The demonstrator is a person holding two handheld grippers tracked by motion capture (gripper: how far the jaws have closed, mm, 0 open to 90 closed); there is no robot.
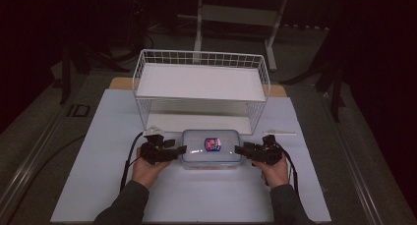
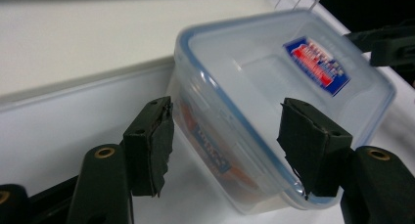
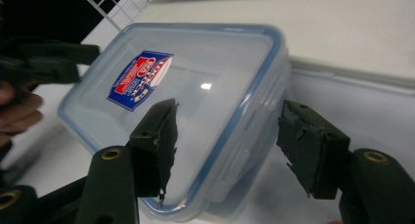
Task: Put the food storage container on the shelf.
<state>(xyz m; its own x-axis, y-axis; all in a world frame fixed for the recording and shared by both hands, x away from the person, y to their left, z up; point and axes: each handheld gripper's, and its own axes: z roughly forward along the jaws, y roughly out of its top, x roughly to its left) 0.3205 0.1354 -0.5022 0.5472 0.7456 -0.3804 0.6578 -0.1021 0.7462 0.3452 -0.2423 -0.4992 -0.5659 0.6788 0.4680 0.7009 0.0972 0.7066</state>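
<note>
Clear lidded box (image 1: 211, 147) flat, long axis left-to-right between left gripper (image 1: 181, 149) and right gripper (image 1: 239, 149); both wide open, empty.

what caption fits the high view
Two open tongs, left and right, flank a lidded plastic container before a white wire shelf.

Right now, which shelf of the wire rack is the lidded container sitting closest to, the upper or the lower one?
The lower shelf: the container sits on the table just in front of it, while the upper shelf stands higher, behind it.

White table (image 1: 98, 185) with clear lidded container (image 1: 212, 156), wire shelf rack (image 1: 201, 87).
</note>
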